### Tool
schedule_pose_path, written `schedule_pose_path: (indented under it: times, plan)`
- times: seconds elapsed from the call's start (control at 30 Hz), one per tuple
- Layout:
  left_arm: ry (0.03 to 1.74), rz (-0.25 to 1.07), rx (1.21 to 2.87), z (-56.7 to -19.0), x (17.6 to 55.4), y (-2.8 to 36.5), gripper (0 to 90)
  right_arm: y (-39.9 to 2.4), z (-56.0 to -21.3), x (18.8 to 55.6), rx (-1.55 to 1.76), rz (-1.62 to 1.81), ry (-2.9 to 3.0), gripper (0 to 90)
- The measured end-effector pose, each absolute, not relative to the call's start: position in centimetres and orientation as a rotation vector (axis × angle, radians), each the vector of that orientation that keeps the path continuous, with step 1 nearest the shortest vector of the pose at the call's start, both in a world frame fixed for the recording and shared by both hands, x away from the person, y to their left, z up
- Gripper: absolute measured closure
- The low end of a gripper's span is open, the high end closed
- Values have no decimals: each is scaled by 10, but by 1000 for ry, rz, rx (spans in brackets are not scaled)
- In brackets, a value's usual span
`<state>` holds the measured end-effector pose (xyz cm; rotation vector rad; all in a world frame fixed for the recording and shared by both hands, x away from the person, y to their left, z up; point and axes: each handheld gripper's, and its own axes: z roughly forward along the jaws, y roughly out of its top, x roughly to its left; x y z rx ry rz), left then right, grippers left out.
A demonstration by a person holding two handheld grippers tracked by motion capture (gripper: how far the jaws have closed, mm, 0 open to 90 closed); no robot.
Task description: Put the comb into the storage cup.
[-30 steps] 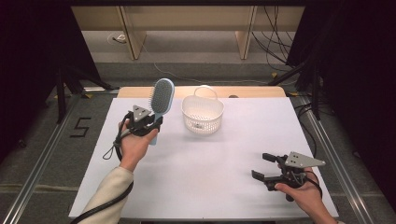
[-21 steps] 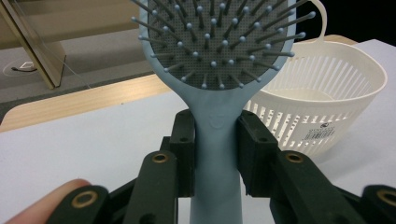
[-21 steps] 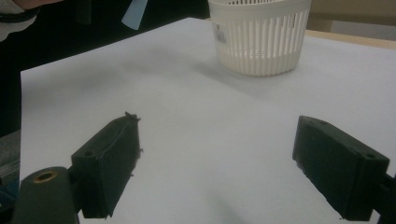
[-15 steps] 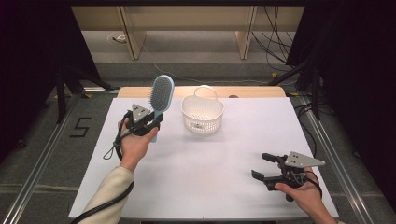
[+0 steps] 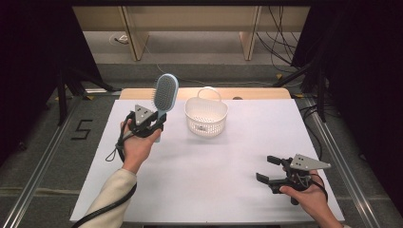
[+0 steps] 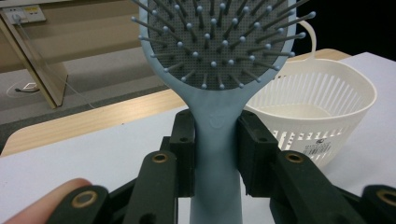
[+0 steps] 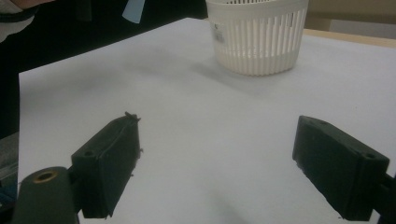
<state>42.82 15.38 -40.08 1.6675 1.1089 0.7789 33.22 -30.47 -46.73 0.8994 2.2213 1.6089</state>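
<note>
High view first: we see the left claw [image 5: 159, 124] raised above the white tabletop [image 5: 209, 180] at its left side, its jaws clamped on the pale blue handle of a hairbrush [image 5: 165, 95]. The brush stands nearly upright out of the claw, its oval head above the jaws and leaning slightly toward the basket [image 5: 206, 115], which sits just to its right, near but not touching.

From the left gripper view we look straight along the jaws: the left claw [image 6: 217, 154] has both black pads pressed flat against the narrow neck of the hairbrush [image 6: 217, 51], one on each side, with the grey bristled pad facing us. The white slotted basket [image 6: 327, 105] stands behind and to the right of the brush head.

Over at the near right of the tabletop, the right claw [image 5: 269, 168] rests low in the hand, jaws spread wide with nothing between them. In the right gripper view, the right claw [image 7: 217, 163] frames bare tabletop [image 7: 205, 121], the basket [image 7: 257, 37] well beyond.
</note>
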Motion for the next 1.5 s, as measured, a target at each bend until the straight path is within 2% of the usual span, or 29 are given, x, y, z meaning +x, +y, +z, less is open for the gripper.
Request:
schedule_pose_path:
  times: [1.5]
  plan:
    - [1047,787,1619,-385,431,142,696,-306,-468,333,908,1600,2207,159]
